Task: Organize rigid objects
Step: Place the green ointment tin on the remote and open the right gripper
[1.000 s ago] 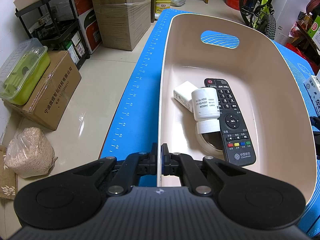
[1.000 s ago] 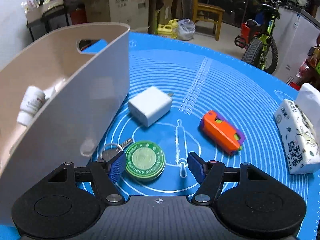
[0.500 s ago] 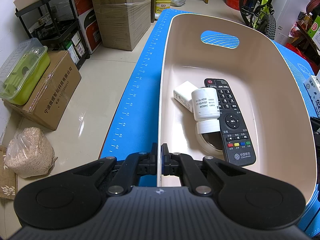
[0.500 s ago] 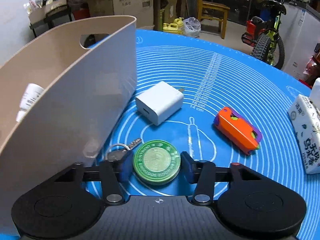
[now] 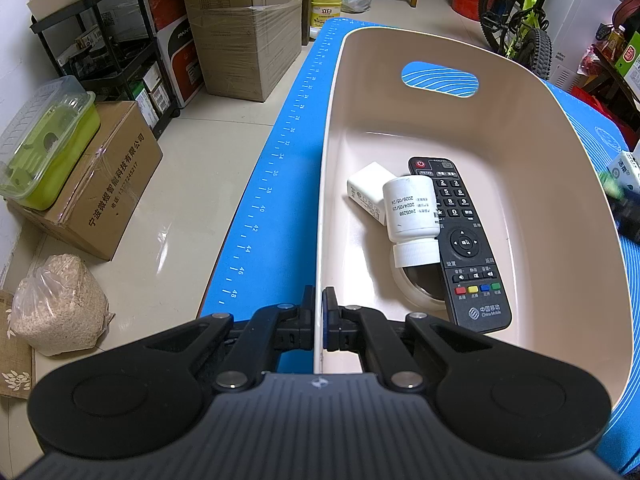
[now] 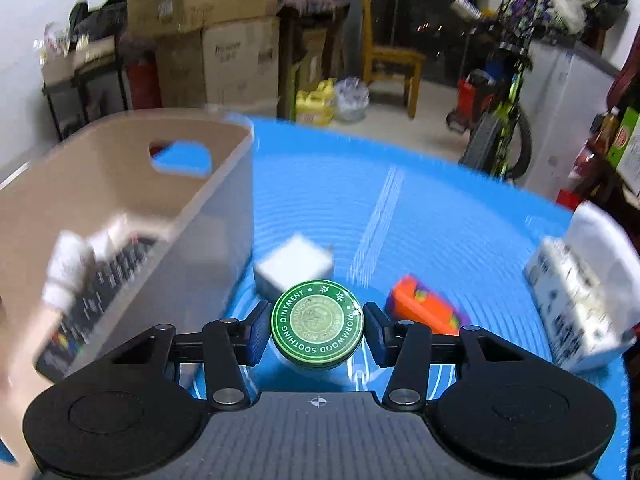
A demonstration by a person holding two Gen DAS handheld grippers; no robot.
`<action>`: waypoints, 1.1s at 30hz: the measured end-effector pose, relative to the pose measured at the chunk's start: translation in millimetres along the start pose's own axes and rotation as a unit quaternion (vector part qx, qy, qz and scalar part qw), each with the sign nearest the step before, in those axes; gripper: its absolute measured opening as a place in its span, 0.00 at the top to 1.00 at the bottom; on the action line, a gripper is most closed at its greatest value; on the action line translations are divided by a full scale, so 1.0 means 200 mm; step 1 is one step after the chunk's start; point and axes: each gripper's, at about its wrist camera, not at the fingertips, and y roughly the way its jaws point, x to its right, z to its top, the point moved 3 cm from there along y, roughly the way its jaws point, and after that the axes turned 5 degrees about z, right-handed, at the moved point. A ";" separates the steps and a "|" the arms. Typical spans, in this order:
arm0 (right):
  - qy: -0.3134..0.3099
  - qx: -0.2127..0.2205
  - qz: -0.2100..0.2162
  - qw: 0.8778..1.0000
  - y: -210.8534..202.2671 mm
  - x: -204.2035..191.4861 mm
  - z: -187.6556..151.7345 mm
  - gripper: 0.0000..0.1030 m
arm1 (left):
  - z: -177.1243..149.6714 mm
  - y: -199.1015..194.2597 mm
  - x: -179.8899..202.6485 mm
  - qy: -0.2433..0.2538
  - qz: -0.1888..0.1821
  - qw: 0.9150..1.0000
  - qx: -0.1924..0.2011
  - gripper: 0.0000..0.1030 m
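Note:
My left gripper (image 5: 319,312) is shut on the near rim of the beige bin (image 5: 552,184). In the bin lie a black remote (image 5: 460,240), a white pill bottle (image 5: 412,216), a white charger (image 5: 366,192) and a clear round lid (image 5: 416,286). My right gripper (image 6: 316,326) is shut on the round green ointment tin (image 6: 317,322) and holds it lifted above the blue mat (image 6: 420,216), right of the bin (image 6: 120,184). On the mat lie a white charger block (image 6: 294,268) and an orange toy (image 6: 426,310).
A tissue pack (image 6: 576,280) lies at the mat's right edge. Left of the table is floor with cardboard boxes (image 5: 108,184), a green container (image 5: 44,144) and a grain bag (image 5: 60,304). A bicycle (image 6: 508,112) and chair (image 6: 392,68) stand behind.
My right gripper closed on the green tin and lifted it off the mat, tilting upward; the view is motion-blurred. My left gripper stayed shut on the bin rim.

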 end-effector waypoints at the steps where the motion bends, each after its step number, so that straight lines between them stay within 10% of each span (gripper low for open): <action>1: 0.000 0.009 -0.004 1.000 -0.02 -0.01 0.03 0.47 | 0.00 0.00 0.00 0.000 0.000 1.000 0.000 0.96; 15: -0.010 0.084 0.022 0.996 -0.15 -0.27 0.40 0.47 | 0.00 0.00 0.00 0.001 0.000 1.000 0.000 0.96; 33: -0.019 -0.087 0.066 0.994 0.38 -0.64 0.32 0.47 | 0.00 0.00 0.00 0.000 0.000 1.000 0.000 0.96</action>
